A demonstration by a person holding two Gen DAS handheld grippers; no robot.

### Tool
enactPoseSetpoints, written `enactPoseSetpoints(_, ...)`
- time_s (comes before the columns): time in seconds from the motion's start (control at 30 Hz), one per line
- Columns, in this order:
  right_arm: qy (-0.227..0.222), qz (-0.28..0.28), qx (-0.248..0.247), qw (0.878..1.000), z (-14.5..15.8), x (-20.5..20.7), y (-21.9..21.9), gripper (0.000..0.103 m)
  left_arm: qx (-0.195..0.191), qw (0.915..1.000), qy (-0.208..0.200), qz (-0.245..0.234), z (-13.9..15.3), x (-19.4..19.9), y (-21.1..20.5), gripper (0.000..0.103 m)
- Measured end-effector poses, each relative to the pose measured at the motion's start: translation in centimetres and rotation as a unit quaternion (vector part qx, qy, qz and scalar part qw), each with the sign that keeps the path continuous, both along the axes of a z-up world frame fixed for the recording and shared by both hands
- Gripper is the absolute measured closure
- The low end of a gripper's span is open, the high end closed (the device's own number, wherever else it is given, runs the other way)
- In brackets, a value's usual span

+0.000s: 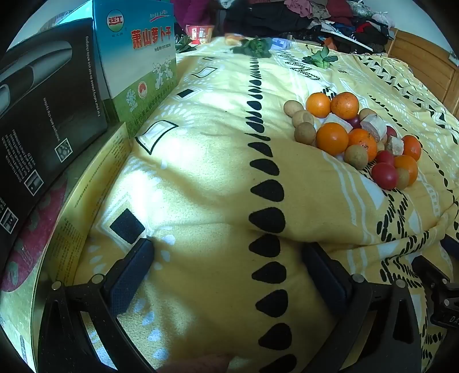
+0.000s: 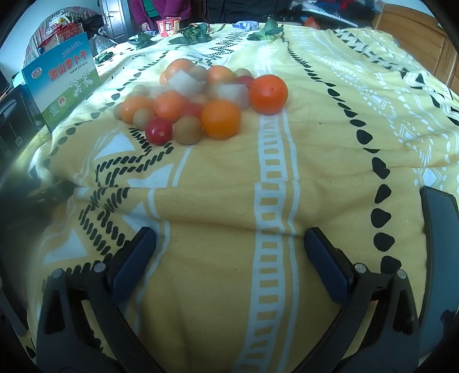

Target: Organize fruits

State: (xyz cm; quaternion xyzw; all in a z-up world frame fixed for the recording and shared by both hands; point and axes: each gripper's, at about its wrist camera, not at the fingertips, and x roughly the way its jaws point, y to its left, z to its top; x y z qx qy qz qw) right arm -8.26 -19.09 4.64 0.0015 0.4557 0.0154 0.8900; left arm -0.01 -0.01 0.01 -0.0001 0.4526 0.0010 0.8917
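Note:
A heap of fruit (image 1: 355,134) lies on a yellow patterned blanket (image 1: 206,172): oranges, small red tomatoes, round brown longans and pale cut chunks. In the right wrist view the same heap (image 2: 195,97) sits ahead and to the left, with one orange (image 2: 268,94) at its right edge and a red tomato (image 2: 158,130) at the front. My left gripper (image 1: 229,252) is open over bare blanket, well short and left of the heap. My right gripper (image 2: 229,238) is open too, nothing between its fingers, short of the heap.
A blue-green printed box (image 1: 140,57) and a black box (image 1: 43,114) stand at the left edge. Leafy greens (image 1: 252,47) and a red cup (image 2: 168,26) lie at the far side. A person in purple stands behind. A dark phone-like slab (image 2: 440,244) lies at right.

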Motion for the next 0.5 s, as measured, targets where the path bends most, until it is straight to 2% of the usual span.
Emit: enactPoseSetpoints(0.5, -0.002, 0.000, -0.002, 1.000, 0.02, -0.05, -0.04, 0.000, -0.002, 1.0000, 0.001, 0.000, -0.01, 0.00, 0.01, 0.000)
